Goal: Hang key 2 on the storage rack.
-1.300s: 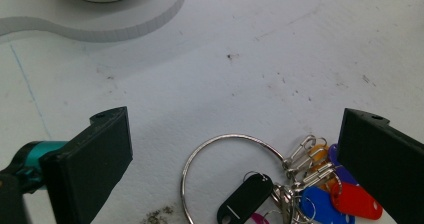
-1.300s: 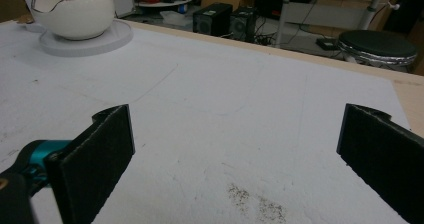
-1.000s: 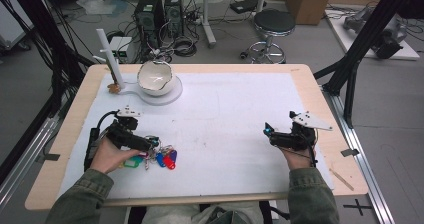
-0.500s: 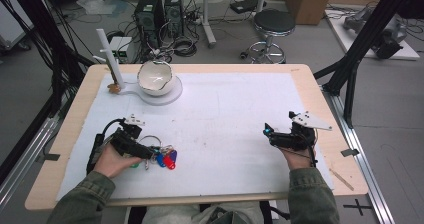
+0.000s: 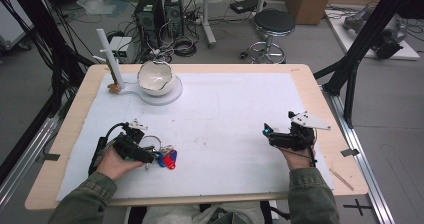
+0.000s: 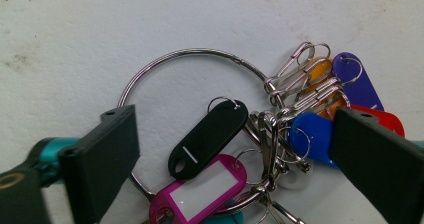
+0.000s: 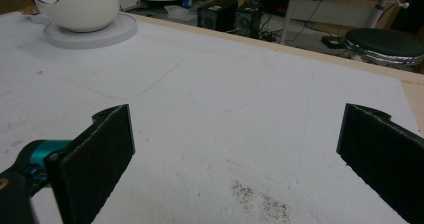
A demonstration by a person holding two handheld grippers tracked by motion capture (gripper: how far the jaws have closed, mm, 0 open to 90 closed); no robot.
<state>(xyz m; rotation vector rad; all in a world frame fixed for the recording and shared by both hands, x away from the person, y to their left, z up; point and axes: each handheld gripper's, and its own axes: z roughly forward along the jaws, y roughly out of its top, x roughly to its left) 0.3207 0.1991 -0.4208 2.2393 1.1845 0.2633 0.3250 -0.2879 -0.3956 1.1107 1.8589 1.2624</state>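
The high view looks forward and down from above the person's side, taking in the whole counter (image 5: 210, 109) and the floor beyond. The left gripper view sits very close, facing almost straight down onto the key ring (image 6: 200, 129) at the counter's near left, which the high view also shows (image 5: 162, 156). The right gripper view looks low across the counter from the near right toward the far left, sharing the white bowl (image 7: 77, 6) with the high view (image 5: 156, 79).
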